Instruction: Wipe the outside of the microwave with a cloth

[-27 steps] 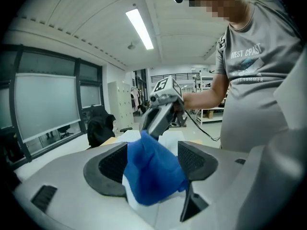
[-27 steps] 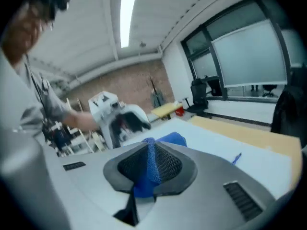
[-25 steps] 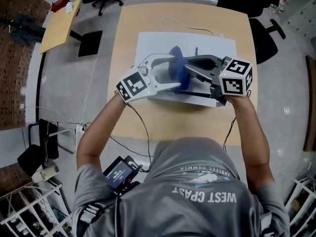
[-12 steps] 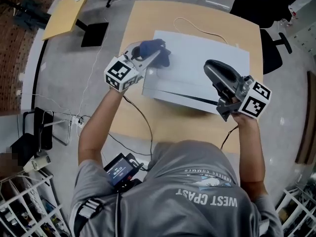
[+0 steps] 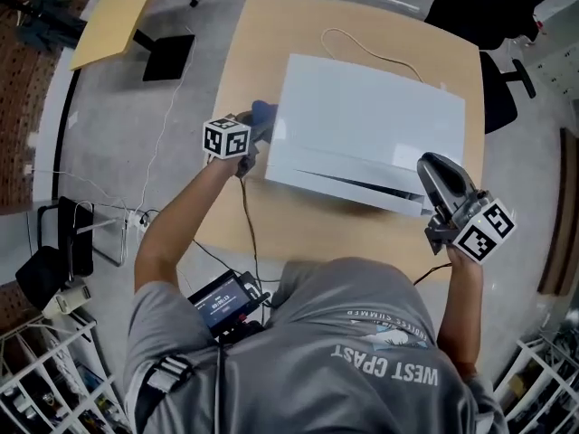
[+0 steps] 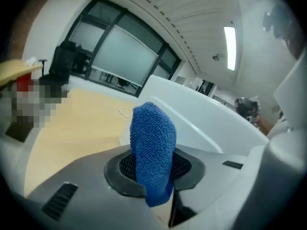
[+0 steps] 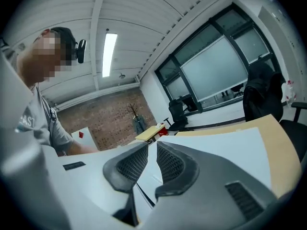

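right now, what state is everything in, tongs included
microwave: upright on the table, door looks shut
blue cloth: bunched, pinched in the left tongs
left tongs: have just been closing, now clamped on the blue cloth, beside the microwave's left side
right tongs: almost together, nothing between them
white cord: slack on the table behind the microwave

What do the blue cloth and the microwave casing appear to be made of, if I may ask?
The blue cloth looks like microfibre or terry: matte, nubby looped pile. The microwave casing is probably painted sheet metal: smooth, white, faintly glossy.
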Demonstrator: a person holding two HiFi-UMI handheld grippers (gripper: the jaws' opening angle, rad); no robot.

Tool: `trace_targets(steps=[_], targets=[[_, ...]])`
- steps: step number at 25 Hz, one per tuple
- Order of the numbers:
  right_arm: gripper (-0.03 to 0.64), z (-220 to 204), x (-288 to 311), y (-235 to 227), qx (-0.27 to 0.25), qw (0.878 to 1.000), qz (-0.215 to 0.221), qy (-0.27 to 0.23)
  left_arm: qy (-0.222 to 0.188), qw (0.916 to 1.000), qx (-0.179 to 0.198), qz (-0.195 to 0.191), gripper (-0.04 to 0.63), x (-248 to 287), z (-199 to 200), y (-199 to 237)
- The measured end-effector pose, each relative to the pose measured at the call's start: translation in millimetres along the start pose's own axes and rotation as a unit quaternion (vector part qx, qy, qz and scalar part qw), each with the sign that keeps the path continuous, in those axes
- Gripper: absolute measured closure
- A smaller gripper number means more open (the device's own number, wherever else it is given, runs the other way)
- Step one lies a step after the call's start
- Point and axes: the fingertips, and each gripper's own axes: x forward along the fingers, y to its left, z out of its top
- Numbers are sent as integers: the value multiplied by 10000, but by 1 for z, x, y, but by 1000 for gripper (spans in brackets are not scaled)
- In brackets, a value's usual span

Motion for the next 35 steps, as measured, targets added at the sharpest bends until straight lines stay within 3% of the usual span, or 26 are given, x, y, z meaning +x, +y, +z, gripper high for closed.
trace_targets(steps=[3,5,7,9,13,16,18,19,22,27,31,35], targets=[[561,-2,-7,-8,-203,9996,-151,80,-45,9924,-1073,-606,508,-39,-55,-41],[560,-7,-7,-12,-313,9991,-208,182,-549,9704,-2140,-973,508,-58,-69,-55],[560,-13,-4,-14,-359,9987,-226,281,-1199,9469,-2718,-1231,508,-65,-55,-50],[560,-17,-1,-13,-402,9984,-211,344,-1683,9398,-2631,-1386,508,-55,-21,-35],[560,-17,4,-6,-493,9978,-146,426,-2217,9460,-1865,-1456,505,-14,72,5],[560,-9,5,-3,-558,9976,-153,377,-2455,9394,-1883,-1477,505,10,134,23],[560,-3,2,-5,-563,9978,-195,286,-2483,9387,-1911,-1435,505,18,151,21],[561,-1,0,-6,-565,9979,-222,240,-2490,9368,-1988,-1441,505,19,151,17],[560,3,-4,-12,-586,9977,-284,177,-2537,9145,-2679,-1656,505,3,122,-3],[561,-8,-4,-20,-560,9977,-285,246,-2483,9001,-3165,-1671,505,-55,39,-43],[560,-14,1,-14,-550,9977,-202,328,-2503,9015,-3098,-1693,505,-70,20,-53],[561,-12,5,-7,-618,9974,-125,360,-2705,9162,-2463,-1635,505,-35,70,-17]])
